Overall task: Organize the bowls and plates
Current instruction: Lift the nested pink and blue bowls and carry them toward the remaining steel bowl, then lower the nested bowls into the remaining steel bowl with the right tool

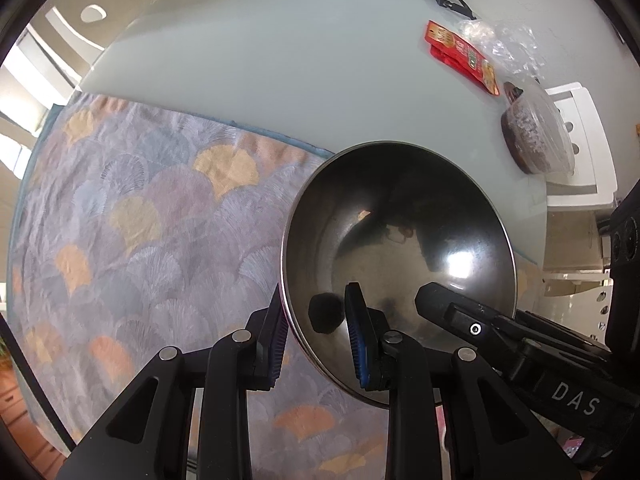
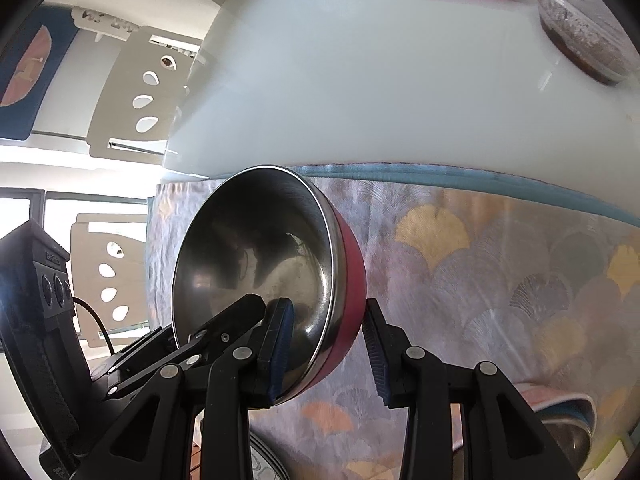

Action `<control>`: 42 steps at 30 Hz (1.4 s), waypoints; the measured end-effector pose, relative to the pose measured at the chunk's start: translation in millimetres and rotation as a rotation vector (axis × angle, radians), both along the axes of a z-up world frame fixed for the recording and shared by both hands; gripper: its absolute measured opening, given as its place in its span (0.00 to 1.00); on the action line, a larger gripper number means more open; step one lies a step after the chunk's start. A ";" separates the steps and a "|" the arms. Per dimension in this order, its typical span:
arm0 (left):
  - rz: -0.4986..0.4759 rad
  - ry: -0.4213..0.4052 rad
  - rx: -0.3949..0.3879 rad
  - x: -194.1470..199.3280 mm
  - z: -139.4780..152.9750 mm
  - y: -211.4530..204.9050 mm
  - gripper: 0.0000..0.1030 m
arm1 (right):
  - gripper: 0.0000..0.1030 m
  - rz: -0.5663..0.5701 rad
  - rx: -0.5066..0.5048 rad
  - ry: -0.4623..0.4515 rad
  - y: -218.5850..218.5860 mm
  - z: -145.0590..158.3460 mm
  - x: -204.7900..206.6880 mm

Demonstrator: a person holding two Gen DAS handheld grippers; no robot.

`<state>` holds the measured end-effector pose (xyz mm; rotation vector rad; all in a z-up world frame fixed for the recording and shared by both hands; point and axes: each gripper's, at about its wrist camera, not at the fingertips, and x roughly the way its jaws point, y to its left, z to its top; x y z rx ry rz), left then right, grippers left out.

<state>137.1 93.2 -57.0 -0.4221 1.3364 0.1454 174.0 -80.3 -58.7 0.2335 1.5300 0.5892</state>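
I hold one steel bowl (image 1: 396, 248) between both grippers, and it hangs tilted above the patterned cloth (image 1: 140, 220) that covers the near part of the table (image 1: 280, 60). My left gripper (image 1: 316, 336) is clamped on the rim nearest me, one pad inside the bowl and one outside, so the bowl runs forward and to the right of it. My right gripper (image 2: 328, 344) is closed on the same bowl (image 2: 256, 264) at the opposite stretch of rim, one pad inside, the other against the red outer wall; from that side the bowl stands up and to the left, its mouth facing my left hand. Each wrist view shows the other gripper's finger reaching in over the steel. A bowl has no long axis, so what matters is the line across it from one grip to the other, and the tilt of the rim about that line. Neither hand is nearer; both are already on it. In the right view's bottom edge I can make out what looks like other dishes (image 2: 560, 420) below the cloth's near side, partly hidden. I judge the coming move depends on levelling the rim before lowering the bowl.
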 end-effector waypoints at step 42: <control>-0.143 -0.005 -0.014 -42.2 33.7 -109.8 0.24 | 0.36 -0.104 0.005 -0.060 -112.4 44.9 -47.5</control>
